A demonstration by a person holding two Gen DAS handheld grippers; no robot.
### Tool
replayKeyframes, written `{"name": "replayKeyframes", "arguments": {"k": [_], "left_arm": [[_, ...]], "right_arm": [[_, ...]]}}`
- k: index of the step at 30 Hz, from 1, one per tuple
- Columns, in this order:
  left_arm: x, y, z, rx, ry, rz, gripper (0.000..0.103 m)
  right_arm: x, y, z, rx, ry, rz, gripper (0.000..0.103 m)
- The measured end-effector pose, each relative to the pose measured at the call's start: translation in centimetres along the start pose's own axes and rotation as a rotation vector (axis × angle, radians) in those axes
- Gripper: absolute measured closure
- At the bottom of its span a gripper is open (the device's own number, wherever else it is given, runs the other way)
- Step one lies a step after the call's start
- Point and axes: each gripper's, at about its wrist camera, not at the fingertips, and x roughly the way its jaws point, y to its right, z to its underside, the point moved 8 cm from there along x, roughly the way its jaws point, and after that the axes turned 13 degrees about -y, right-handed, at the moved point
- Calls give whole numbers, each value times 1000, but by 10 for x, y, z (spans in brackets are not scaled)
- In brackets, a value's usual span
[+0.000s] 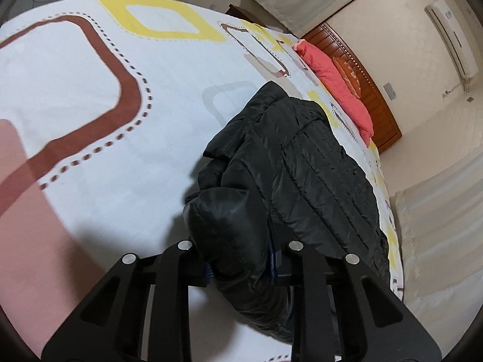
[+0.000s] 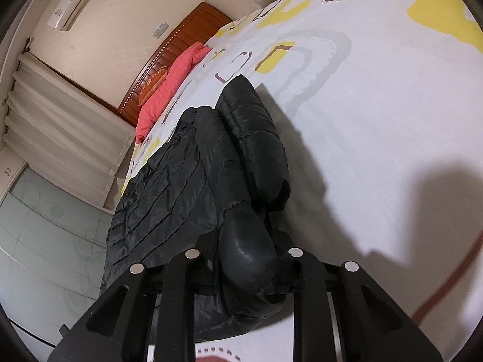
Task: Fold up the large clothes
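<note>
**A:** Start with the left wrist view. How does the gripper sit?

**B:** The left gripper (image 1: 241,259) points forward and down toward the bed, tilted so the bedspread (image 1: 90,96) fills the upper left and the room swings off to the right. Its two black fingers (image 1: 178,259) are closed on a glossy bunched fold of the black puffer jacket (image 1: 286,163), which bulges up between them.

**A:** And where is the jacket itself?

**B:** It runs from the grip away across the white bedspread with brown and yellow shapes, its quilted panel draped toward the bed's right edge. Beyond it a coral-red pillow (image 1: 338,81) lies against the wooden headboard (image 1: 362,69), with an air conditioner (image 1: 452,39) high on the wall.

**A:** Now the right wrist view.

**B:** The right gripper (image 2: 244,271) is rolled the other way, so the bedspread (image 2: 377,120) fills the right side. It also pinches the jacket (image 2: 187,181): a smooth, rounded wad of black fabric is clamped between the fingers (image 2: 302,271).

**A:** The garment's lie from here?

**B:** A padded sleeve-like roll stretches forward on the bedspread, with the quilted body to its left hanging toward the bed's edge. The pillow (image 2: 169,90) and headboard (image 2: 181,39) sit far behind, pale curtains (image 2: 60,120) at left.
</note>
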Motion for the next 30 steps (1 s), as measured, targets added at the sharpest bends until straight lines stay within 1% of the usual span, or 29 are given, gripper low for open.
{"name": "replayKeyframes", "arguments": {"k": [4, 16, 30], "left_arm": [[-14, -10, 13, 0, -5, -16, 79], [-50, -33, 45, 15, -7, -38, 79], [-65, -40, 54, 21, -9, -34, 80]], "right_arm": [[-10, 4, 14, -3, 1, 5, 81], [-32, 16, 43, -4, -2, 0, 81], [-35, 16, 36, 3, -10, -16, 81]]}}
